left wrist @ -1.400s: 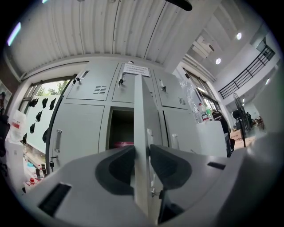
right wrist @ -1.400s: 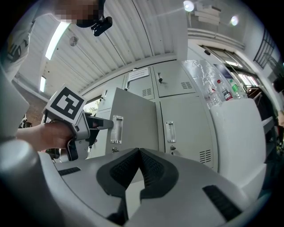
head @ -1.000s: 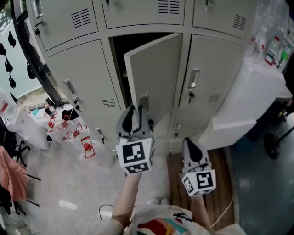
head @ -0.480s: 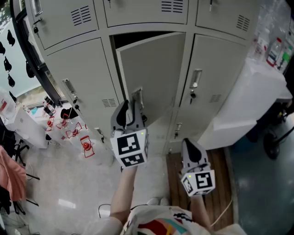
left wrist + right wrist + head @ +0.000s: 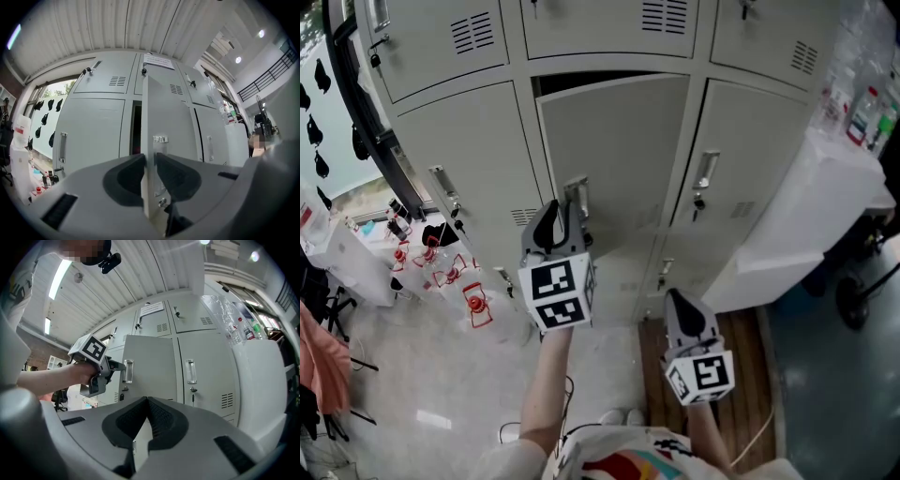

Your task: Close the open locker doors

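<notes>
Door swung nearly shut since a second ago, edge pinched in left tool. Right tool closed, empty. Just a last push needed.

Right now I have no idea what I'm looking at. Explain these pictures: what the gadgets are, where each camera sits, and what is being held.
No robot here: a person holds a two-jaw hand tool in each hand, and the patterned cubes belong to those tools. The head view comes from a camera on the person's head, looking down at grey lockers. The two gripper views come from cameras riding on the tools, looking along their jaws. The left gripper has its jaws clamped on the free edge of the middle locker door, which stands slightly ajar. The right gripper hangs lower, jaws together, holding nothing. Small red-trimmed containers stand on the floor at the left.
</notes>
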Tool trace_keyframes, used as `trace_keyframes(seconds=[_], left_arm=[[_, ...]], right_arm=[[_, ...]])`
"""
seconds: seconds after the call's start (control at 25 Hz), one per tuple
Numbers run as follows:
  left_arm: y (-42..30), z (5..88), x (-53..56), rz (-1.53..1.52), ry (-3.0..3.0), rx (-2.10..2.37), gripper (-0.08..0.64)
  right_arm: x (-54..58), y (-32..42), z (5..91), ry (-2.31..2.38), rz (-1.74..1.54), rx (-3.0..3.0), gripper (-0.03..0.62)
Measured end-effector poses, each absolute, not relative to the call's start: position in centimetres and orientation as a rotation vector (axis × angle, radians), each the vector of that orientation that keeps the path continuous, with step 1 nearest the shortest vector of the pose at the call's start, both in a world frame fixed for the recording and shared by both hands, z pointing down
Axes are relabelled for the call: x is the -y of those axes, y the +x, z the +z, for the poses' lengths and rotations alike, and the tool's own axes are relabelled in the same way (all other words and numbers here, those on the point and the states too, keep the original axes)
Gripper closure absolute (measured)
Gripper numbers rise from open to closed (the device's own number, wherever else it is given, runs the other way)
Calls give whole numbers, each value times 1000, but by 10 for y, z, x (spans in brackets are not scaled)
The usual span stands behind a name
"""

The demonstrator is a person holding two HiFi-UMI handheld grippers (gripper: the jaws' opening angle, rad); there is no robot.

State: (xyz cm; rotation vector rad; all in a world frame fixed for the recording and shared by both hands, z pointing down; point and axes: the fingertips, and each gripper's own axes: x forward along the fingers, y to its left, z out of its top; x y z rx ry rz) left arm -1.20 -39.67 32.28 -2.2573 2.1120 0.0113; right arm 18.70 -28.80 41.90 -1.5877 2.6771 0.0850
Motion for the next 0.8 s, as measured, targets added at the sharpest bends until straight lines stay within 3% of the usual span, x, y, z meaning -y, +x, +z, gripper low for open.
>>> trace_keyframes(seconds=[0.8], left_arm=[[-49, 321, 464, -114, -2268, -2164, 485]], right_arm=[[298, 187, 417, -1635, 60, -2683, 586]])
